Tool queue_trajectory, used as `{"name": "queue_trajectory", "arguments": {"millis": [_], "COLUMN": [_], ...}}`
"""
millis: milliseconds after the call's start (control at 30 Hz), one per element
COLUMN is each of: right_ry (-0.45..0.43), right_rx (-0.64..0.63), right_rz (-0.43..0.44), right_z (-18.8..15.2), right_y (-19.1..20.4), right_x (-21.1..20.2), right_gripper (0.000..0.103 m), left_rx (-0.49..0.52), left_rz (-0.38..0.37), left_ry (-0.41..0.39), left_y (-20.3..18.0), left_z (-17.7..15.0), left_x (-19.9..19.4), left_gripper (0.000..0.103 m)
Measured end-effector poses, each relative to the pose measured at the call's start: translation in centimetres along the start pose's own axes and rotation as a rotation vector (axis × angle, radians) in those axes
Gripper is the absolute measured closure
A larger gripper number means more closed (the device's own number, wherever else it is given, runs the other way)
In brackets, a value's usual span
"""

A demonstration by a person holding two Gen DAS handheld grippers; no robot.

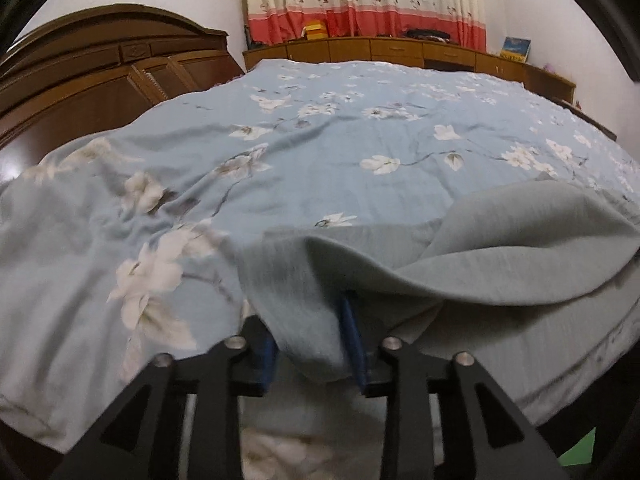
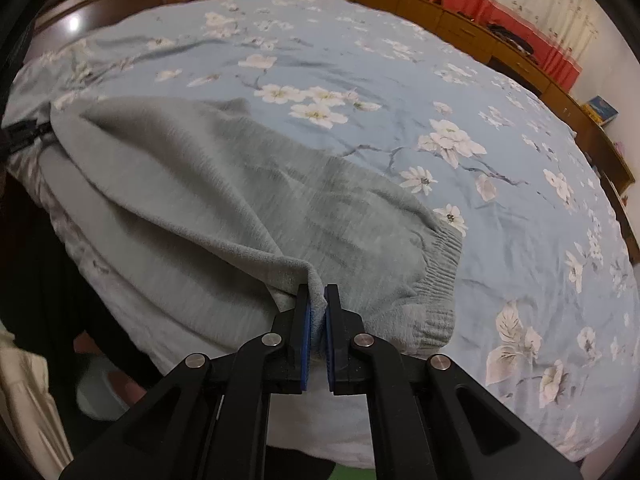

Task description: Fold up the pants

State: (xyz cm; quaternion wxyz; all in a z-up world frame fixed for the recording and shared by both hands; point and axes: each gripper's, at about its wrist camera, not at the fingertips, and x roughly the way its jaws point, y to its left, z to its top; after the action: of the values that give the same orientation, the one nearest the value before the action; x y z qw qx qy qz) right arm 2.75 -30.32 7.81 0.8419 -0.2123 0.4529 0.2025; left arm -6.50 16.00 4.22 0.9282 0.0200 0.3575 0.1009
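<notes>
Your right gripper (image 2: pixel 318 300) is clamped on a fabric edge of the grey-green knit pants (image 2: pixel 224 200); your left gripper (image 1: pixel 310 332) holds a thicker bunch between wider-set jaws. The pants lie partly doubled at the near edge of the blue floral bedspread (image 2: pixel 400 80). Judge folding as begun: flattening and further folds remain.

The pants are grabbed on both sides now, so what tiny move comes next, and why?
Probably lift both grippers a little and carry the held edge forward over the bed. The right gripper pinches a fold of the grey pants near the elastic band, and the left gripper has cloth between its fingers, so the pants look ready to be folded over.
</notes>
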Motion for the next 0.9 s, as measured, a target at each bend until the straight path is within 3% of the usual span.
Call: {"name": "queue_trajectory", "arguments": {"millis": [133, 200, 267, 367, 567, 733, 900], "right_ry": [0.015, -0.001, -0.032, -0.089, -0.113, -0.069, -0.022], "right_rx": [-0.045, -0.057, -0.066, -0.098, -0.205, -0.279, -0.296], "right_rz": [-0.053, -0.059, -0.064, -0.069, 0.021, 0.065, 0.045], "right_z": [0.4, 0.6, 0.9, 1.7, 3.5, 4.3, 4.6], "right_y": [1.1, 1.7, 2.5, 4.5, 9.7, 13.3, 14.5], "right_x": [-0.3, -1.0, -2.0, -3.4, -2.5, 0.8, 3.8], "right_gripper": [0.094, 0.085, 0.069, 0.057, 0.053, 0.053, 0.053], "left_rx": [-0.047, -0.056, -0.060, -0.075, -0.130, -0.142, -0.150], "left_rz": [-0.012, -0.018, -0.017, -0.022, -0.058, -0.068, -0.060], "left_ry": [-0.005, -0.008, -0.015, -0.023, -0.027, -0.034, -0.023], "left_y": [1.6, 2.0, 2.2, 2.4, 2.7, 2.3, 2.1], "left_z": [-0.5, -0.7, -1.0, -1.4, -1.5, -0.8, -0.3], "left_x": [-1.4, -2.1, -2.8, -3.6, -4.3, -3.8, -2.8], "left_gripper": [0.059, 0.058, 0.056, 0.054, 0.051, 0.051, 0.051]}}
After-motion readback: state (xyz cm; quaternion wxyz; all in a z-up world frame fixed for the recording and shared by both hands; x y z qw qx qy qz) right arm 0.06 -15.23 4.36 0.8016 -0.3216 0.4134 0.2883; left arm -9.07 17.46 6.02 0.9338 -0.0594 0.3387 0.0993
